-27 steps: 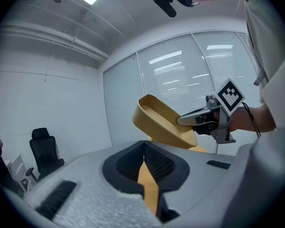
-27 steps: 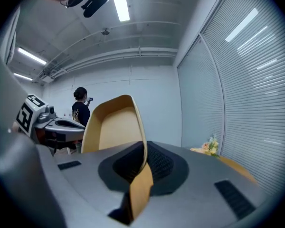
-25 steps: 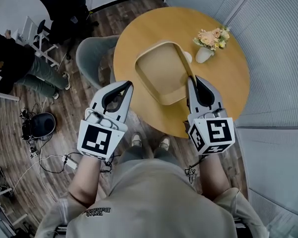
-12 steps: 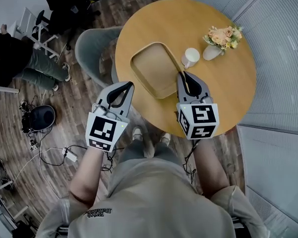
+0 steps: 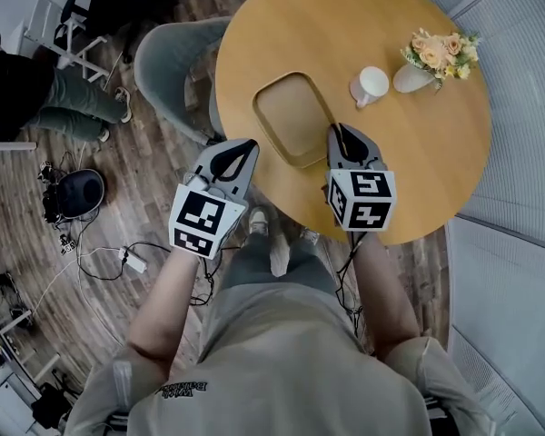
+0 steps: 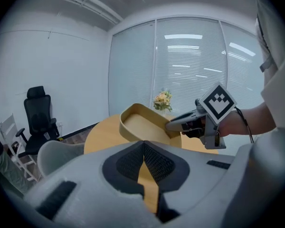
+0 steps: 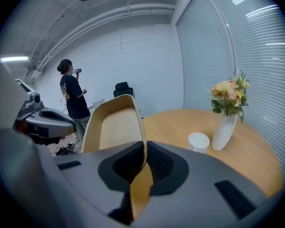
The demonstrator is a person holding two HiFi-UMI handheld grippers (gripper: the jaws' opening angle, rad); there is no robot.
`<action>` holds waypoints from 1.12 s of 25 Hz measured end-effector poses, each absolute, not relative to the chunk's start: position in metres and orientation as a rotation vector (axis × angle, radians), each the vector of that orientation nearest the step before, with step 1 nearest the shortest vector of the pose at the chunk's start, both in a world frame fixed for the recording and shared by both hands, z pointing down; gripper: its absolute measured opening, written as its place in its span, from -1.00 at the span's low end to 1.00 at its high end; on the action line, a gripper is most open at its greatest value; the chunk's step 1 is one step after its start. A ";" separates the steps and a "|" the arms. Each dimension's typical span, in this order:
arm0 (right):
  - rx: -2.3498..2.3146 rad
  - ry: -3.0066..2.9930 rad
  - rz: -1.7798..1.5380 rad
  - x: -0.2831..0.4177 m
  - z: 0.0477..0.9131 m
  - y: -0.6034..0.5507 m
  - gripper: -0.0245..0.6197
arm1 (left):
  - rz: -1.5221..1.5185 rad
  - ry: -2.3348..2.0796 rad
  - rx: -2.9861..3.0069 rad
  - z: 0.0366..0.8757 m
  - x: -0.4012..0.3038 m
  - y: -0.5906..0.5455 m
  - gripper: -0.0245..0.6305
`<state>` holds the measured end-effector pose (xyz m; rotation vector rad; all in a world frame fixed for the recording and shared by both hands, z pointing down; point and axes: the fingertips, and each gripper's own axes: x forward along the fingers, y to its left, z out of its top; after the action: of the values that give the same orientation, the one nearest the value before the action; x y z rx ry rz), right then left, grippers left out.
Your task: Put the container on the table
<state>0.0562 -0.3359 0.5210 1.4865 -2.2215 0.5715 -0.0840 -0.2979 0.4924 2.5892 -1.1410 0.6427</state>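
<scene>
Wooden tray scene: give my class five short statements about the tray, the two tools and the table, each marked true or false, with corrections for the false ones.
1. The right tool grips the wooden tray by its rim. True.
2. The left tool also holds the tray. False: its jaws are together on nothing, and it is apart from the tray.
3. A white cup stands beside the vase of flowers. True.
4. The cup sits inside the tray. False: it stands on the table, outside the tray.
5. The table is square. False: it is round.
</scene>
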 end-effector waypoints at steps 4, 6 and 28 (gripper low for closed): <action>1.474 -2.167 0.631 0.060 0.557 -0.338 -0.80 | 0.654 -1.116 2.543 0.519 -0.084 -0.297 -0.86; 1.462 -2.139 0.648 0.061 0.571 -0.337 -0.80 | 0.668 -1.107 2.518 0.530 -0.087 -0.295 -0.86; 1.353 -1.927 0.843 0.069 0.699 -0.324 -0.80 | 0.769 -1.047 2.401 0.596 -0.085 -0.299 -0.86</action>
<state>0.0690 -0.3240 0.6990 1.3528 -1.9267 0.8434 -0.0847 -0.2993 0.5965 2.4015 -1.0474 0.7690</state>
